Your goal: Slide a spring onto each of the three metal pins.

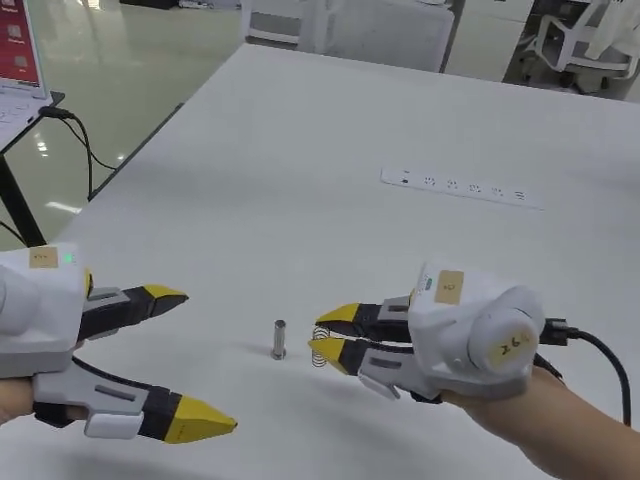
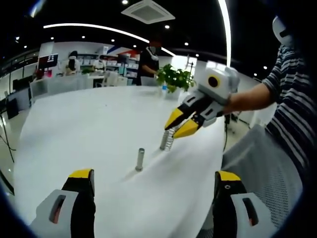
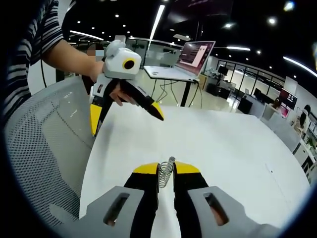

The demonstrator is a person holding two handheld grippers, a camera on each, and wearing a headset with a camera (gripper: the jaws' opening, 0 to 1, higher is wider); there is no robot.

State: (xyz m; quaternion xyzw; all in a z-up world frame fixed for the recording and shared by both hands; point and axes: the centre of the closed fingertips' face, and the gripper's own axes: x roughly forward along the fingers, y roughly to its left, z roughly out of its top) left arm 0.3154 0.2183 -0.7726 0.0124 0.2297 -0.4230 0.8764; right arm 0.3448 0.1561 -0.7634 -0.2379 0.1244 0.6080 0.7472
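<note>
A short metal pin (image 1: 279,338) stands upright on the white table (image 1: 330,160), also seen in the left gripper view as the pin (image 2: 140,159). Just right of it is a small coil spring (image 1: 320,345), and my right gripper (image 1: 323,332) is shut on it. In the right gripper view the spring (image 3: 166,174) sits between the yellow tips of the right gripper (image 3: 166,169), with a metal tip showing at its top. My left gripper (image 1: 190,360) is open, left of the pin and apart from it. The left gripper view shows the spring (image 2: 167,139) held upright on the table.
A white power strip (image 1: 462,187) lies at the far right of the table. A laptop (image 1: 15,60) on a stand with a black cable (image 1: 85,145) is beyond the table's left edge. A grey mesh chair (image 3: 44,139) stands at the near side.
</note>
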